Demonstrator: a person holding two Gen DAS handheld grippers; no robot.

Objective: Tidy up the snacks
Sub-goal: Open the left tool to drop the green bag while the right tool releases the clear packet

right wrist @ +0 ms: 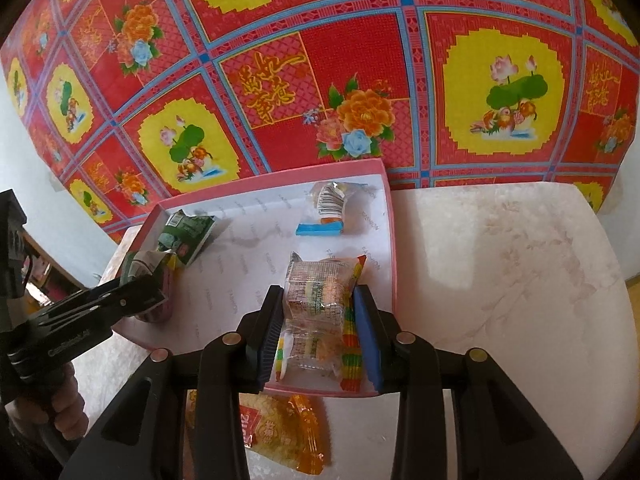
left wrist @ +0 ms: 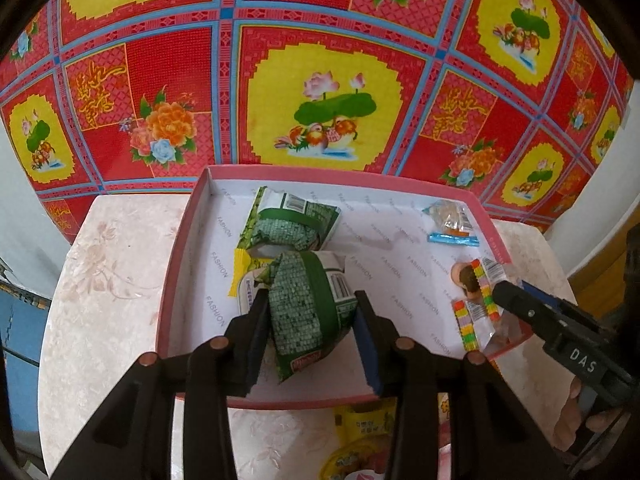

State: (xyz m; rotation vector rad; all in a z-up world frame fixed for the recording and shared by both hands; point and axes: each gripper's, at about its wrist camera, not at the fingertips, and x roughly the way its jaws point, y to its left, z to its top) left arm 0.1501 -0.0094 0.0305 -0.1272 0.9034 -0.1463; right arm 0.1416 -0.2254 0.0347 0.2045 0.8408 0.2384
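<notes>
Over the pink box (left wrist: 176, 248) — left gripper (left wrist: 312, 316) clamped on a green packet (left wrist: 308, 312); right gripper (right wrist: 320, 320) clamped on a clear striped packet (right wrist: 320, 304), near right.

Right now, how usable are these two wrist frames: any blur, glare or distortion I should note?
Left wrist view: strong fisheye bend, the patterned cloth bulges and corners go black; the green packet and box are sharp; soft even daylight, faint shadows. Right wrist view: same bend; the clear packet shows mild sheen, print readable; the orange packet sits partly hidden below the jaws.
</notes>
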